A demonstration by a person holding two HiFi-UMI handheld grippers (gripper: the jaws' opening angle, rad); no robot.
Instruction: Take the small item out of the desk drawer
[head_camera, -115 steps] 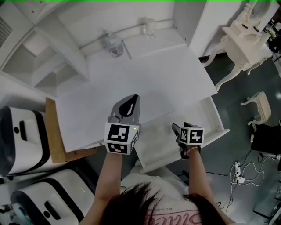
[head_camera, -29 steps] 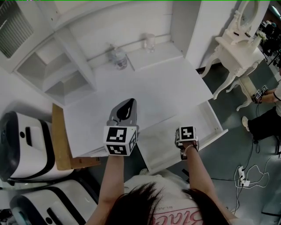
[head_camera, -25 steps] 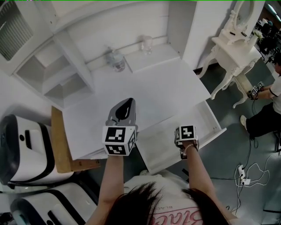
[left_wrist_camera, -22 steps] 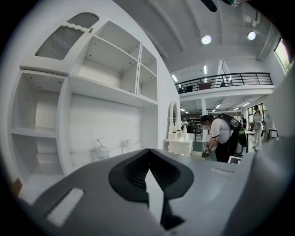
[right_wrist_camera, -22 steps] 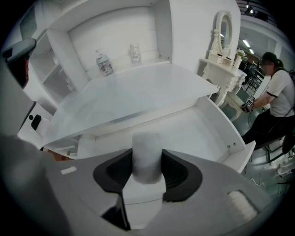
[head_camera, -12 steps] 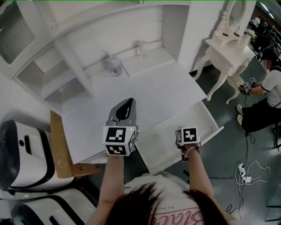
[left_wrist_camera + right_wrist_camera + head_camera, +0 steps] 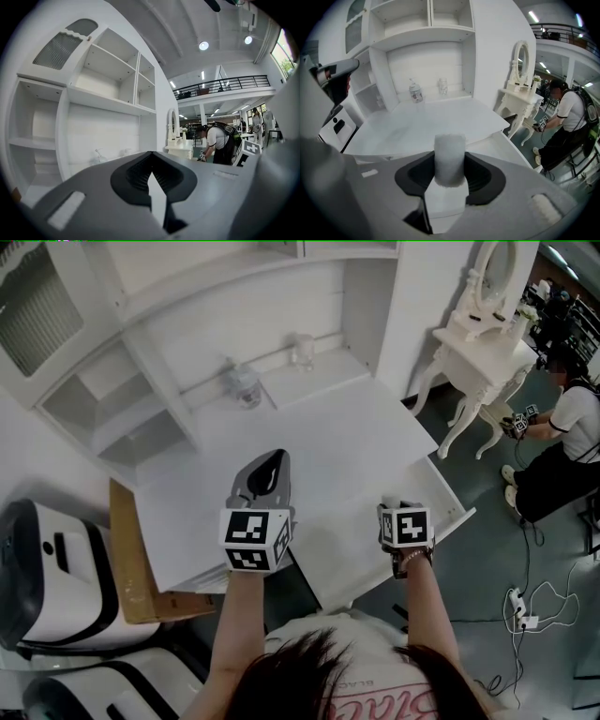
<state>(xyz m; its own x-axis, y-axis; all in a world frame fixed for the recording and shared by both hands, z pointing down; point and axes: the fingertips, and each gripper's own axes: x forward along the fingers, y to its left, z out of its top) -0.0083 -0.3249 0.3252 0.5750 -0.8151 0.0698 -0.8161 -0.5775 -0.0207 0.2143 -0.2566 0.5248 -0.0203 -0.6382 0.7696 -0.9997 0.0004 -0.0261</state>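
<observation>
The desk drawer [image 7: 448, 500] stands pulled out at the white desk's [image 7: 319, 437] front right. My right gripper [image 7: 399, 510] hovers over the drawer's front part, seen from above with its marker cube hiding the jaws. In the right gripper view the right gripper [image 7: 450, 174] is shut on a small white fuzzy roll [image 7: 449, 157], which stands upright between the dark pads. My left gripper [image 7: 273, 465] hangs over the desk top's front edge, left of the drawer. Its jaws meet at the tip in the left gripper view, where the left gripper [image 7: 151, 171] holds nothing.
A clear bottle [image 7: 242, 386] and a glass jar [image 7: 302, 351] stand at the desk's back, under white shelves [image 7: 112, 418]. A white dressing table [image 7: 473, 334] and a crouching person [image 7: 567, 442] are to the right. White machines [image 7: 47, 559] and a wooden board [image 7: 131, 559] lie left.
My right gripper has come up out of the drawer with the white roll and drifted slightly right. The left gripper has held its place. The person at right has come into view.
</observation>
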